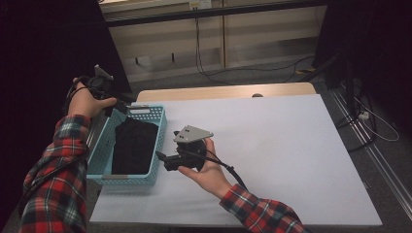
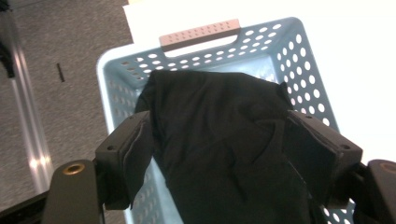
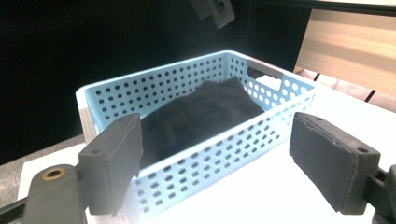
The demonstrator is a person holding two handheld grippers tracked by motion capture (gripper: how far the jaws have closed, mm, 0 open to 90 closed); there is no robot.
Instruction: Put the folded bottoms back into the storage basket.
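Seeing both grippers, left (image 2: 229, 154) and right (image 3: 229, 163), with jaws apart; black cloth (image 2: 224, 140) in basket (image 2: 299, 51) looks soft, light — I'd pinch a fold.

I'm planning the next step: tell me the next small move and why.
Probably draw both grippers back from the basket. The black cloth lies fully inside it, and the left gripper and right gripper both stand open, with nothing pinched between their pads.

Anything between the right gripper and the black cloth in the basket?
Yes: the blue basket's perforated side wall stands between the open right gripper and the black cloth, which lies inside. From above, the basket is open and nothing covers the cloth.
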